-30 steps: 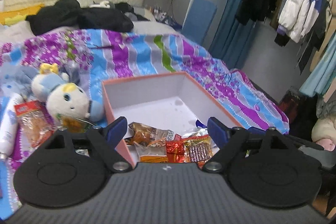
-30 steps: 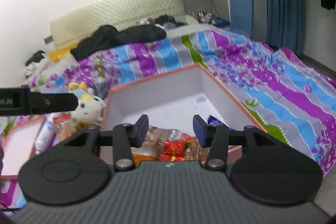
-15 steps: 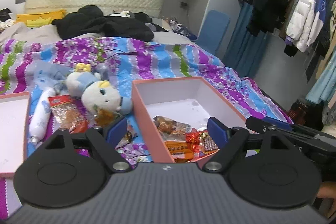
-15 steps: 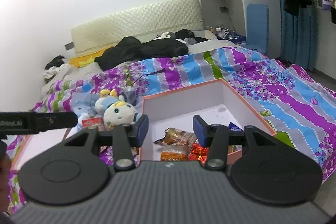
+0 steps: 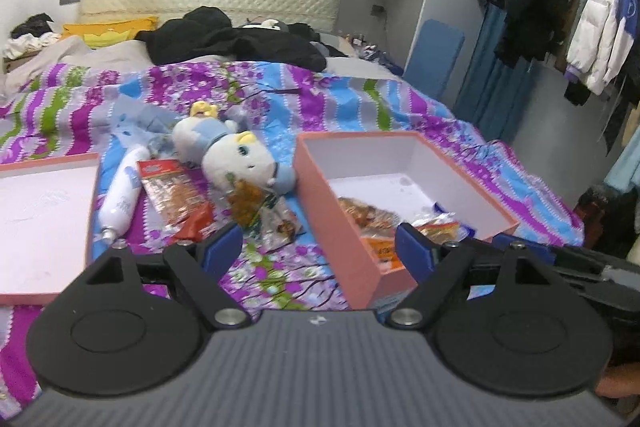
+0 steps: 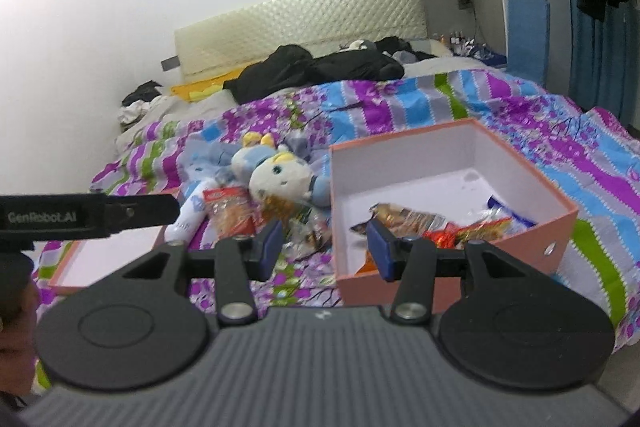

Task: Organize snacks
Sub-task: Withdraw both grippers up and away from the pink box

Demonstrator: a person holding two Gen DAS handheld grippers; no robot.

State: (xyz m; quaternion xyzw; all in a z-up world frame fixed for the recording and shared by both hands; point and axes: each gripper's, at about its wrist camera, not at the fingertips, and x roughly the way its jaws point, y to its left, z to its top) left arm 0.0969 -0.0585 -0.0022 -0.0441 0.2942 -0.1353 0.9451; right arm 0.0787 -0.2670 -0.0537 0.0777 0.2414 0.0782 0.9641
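An open pink box (image 5: 344,203) (image 6: 532,231) sits on the bed and holds several snack packets (image 5: 368,215) (image 6: 408,217). More snack packets (image 5: 176,187) (image 6: 228,211) lie loose on the bedspread left of the box, near a plush toy (image 5: 236,155) (image 6: 280,175). My left gripper (image 5: 318,253) is open and empty, above the bedspread at the box's near left corner. My right gripper (image 6: 326,245) is open and empty, above the box's near left edge.
The pink box lid (image 5: 44,223) (image 6: 104,259) lies upturned at the left. A white tube (image 5: 120,195) (image 6: 188,219) lies beside it. Dark clothes (image 5: 232,39) are piled by the headboard. Hanging coats (image 5: 560,7) and a cabinet stand at the right.
Both grippers have drawn back and swung left from over the box. The loose snacks, plush toy and lid have come into view. Both jaws stay open.
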